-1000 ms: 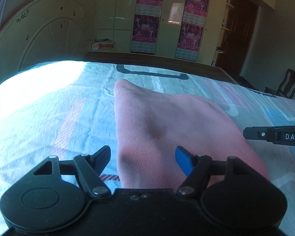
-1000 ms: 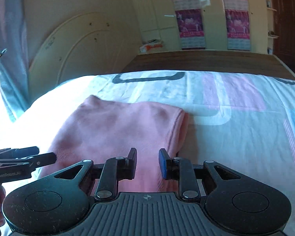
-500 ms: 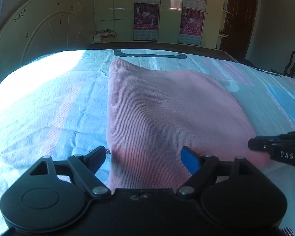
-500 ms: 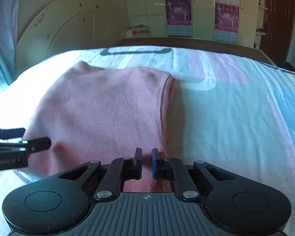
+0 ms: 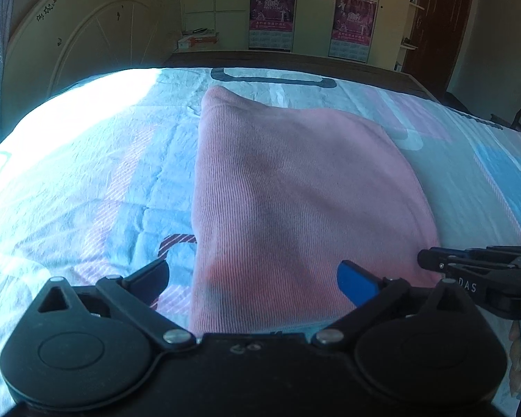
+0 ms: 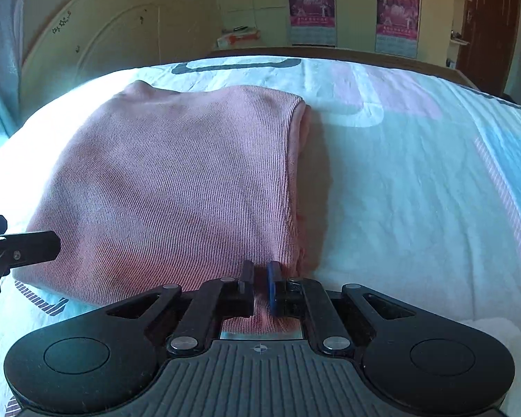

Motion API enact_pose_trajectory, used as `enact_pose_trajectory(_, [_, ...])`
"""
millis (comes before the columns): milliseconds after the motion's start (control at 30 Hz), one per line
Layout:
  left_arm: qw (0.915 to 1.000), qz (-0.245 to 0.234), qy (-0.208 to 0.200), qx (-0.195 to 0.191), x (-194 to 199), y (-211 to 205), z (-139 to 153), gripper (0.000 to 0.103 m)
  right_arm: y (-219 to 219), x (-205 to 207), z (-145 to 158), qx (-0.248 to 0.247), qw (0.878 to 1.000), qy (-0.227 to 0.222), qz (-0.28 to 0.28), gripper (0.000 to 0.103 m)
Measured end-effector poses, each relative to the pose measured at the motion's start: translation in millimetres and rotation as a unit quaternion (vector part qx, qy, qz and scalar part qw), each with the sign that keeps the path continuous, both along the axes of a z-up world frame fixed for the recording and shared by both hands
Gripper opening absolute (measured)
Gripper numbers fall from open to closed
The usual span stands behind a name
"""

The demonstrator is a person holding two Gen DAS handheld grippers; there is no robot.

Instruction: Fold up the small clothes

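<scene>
A: State of the left claw (image 5: 253,278)?
B: Wide. Its jaws have just been opening; the near edge of the pink garment (image 5: 295,191) lies between them, free of both pads.

A: Right claw (image 6: 260,283)?
B: Narrow, pinching the garment's near right corner; a fold of cloth stands between the pads.

A: Garment position?
B: Folded flat on the bedsheet (image 6: 416,191), running ahead of both claws. Beyond it stands the headboard (image 5: 80,45), then the wardrobe (image 5: 312,10).
</scene>
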State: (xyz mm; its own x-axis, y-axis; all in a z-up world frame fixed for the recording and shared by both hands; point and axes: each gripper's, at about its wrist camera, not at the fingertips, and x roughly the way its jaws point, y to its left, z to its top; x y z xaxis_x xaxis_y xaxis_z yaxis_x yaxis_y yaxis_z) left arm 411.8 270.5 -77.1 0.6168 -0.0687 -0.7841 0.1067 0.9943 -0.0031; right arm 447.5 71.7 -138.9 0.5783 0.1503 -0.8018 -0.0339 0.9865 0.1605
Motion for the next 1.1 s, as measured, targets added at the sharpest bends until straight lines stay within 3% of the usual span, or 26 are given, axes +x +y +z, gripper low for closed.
enact_pose_trajectory(33, [0.9999,0.003,0.008,0.007,-2,-1,2,0.103,0,-1,3,0.003,1.0,0.003,0.001,0.01])
enact_pose_trajectory(100, [0.9993,0.011,0.023,0.027,-7,-3,6,0.103,-3,-7,12,0.028,1.0,0.001,-0.001,0.03])
enact_pose_trajectory(133, [0.9988,0.015,0.025,0.039,-11,-4,9,0.103,-6,-13,18,0.042,0.999,-0.006,-0.003,0.05])
enact_pose_trajectory(167, [0.9987,0.017,0.019,0.045,-16,-5,12,0.103,-8,-18,25,0.048,0.999,-0.013,-0.007,0.061])
enact_pose_trajectory(400, [0.9992,0.012,-0.032,0.021,-79,-12,58,0.103,-34,-77,69,0.07,0.996,-0.048,-0.011,0.062])
enact_pose_trajectory(467, [0.9987,0.01,-0.046,0.019,-99,-17,72,0.103,-41,-99,82,0.072,0.996,-0.054,-0.004,0.066])
enact_pose_trajectory(633, [0.9948,0.016,-0.093,0.04,-153,-38,104,0.102,-50,-156,115,0.071,0.994,-0.076,0.027,0.073])
enact_pose_trajectory(867, [0.9912,0.064,-0.112,0.031,-218,-51,123,0.102,-49,-233,160,0.059,0.988,-0.137,0.033,0.083])
enact_pose_trajectory(1100, [0.9885,0.071,-0.125,0.047,-275,-62,137,0.103,-50,-301,193,0.029,0.978,-0.204,0.005,0.093])
